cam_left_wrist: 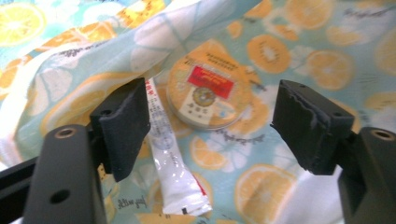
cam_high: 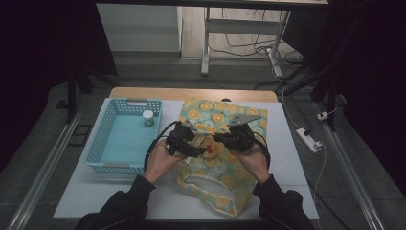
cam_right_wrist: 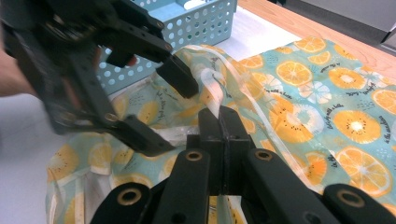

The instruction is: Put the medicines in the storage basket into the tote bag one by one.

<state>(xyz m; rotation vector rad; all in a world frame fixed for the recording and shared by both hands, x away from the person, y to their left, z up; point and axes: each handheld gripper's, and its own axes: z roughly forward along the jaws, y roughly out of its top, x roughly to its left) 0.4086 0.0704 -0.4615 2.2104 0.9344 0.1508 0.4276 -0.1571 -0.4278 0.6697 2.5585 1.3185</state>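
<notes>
Your left gripper (cam_left_wrist: 210, 116) is open. The round orange tin (cam_left_wrist: 208, 95) lies straight ahead between its jaws. Your right gripper (cam_right_wrist: 219, 123) pinches the orange-print cloth bag's (cam_right_wrist: 327, 93) edge.

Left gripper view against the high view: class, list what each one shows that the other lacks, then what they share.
Left gripper view alone: a round tin with a red label and a white sachet lying on the fabric. High view alone: a blue basket holding a small jar, and both of the person's forearms. Shared: the orange-print bag and the open left hand-held gripper.
</notes>
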